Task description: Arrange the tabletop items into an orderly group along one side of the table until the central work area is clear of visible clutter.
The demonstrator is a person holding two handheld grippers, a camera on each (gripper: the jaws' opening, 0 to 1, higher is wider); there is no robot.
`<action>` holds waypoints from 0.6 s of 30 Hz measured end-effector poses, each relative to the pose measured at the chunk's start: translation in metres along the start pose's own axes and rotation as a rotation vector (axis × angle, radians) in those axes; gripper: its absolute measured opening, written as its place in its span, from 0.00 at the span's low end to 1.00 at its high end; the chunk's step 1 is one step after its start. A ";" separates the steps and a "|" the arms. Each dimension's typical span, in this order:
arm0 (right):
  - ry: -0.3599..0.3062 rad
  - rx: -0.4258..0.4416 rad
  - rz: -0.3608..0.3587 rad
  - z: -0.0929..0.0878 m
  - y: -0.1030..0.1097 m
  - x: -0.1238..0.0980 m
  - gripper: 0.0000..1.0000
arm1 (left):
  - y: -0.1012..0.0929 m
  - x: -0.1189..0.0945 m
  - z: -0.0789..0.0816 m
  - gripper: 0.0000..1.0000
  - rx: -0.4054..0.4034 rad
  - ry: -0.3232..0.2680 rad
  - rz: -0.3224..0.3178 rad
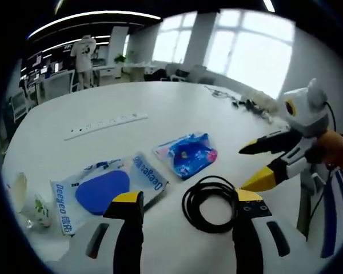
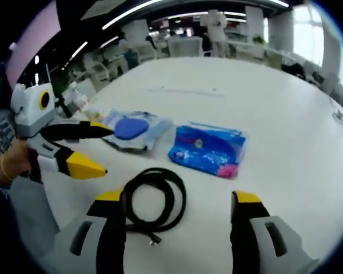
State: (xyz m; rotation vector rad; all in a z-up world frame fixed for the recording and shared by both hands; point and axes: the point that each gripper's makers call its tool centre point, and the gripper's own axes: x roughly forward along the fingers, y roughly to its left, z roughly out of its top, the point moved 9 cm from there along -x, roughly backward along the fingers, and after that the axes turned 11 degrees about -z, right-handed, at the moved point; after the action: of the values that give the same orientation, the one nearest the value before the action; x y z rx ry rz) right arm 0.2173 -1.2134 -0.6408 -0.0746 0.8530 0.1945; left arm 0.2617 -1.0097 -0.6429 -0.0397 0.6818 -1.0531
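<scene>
A coiled black cable (image 1: pixel 210 202) lies on the white table (image 1: pixel 160 103), just ahead of my left gripper (image 1: pixel 188 198), which is open with nothing held. Beyond the coil lie a blue and pink packet (image 1: pixel 188 154) and a blue Deeyeo wipes pack (image 1: pixel 108 188). My right gripper (image 1: pixel 244 168) reaches in from the right, jaws apart, near the coil. In the right gripper view the cable (image 2: pixel 154 200) lies by the left jaw of my open right gripper (image 2: pixel 178 198). The packet (image 2: pixel 208 149) and wipes pack (image 2: pixel 134 128) lie behind it, and the open left gripper (image 2: pixel 106 150) hovers at the left.
A white power strip (image 1: pixel 106 125) lies further back. A crumpled paper cup (image 1: pixel 26 200) sits at the left edge. Loose cables (image 1: pixel 248 105) trail along the far right side. Desks, chairs and a standing person (image 1: pixel 83 54) fill the office behind the table.
</scene>
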 end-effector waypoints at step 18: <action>-0.015 0.009 0.004 -0.023 0.022 0.012 0.56 | -0.007 0.015 -0.039 0.44 -0.075 0.040 -0.004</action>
State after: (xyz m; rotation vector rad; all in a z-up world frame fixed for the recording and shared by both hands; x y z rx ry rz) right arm 0.2037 -1.1939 -0.6644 -0.0628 0.8386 0.1945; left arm 0.2403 -1.0140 -0.6792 -0.0852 0.7582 -1.0341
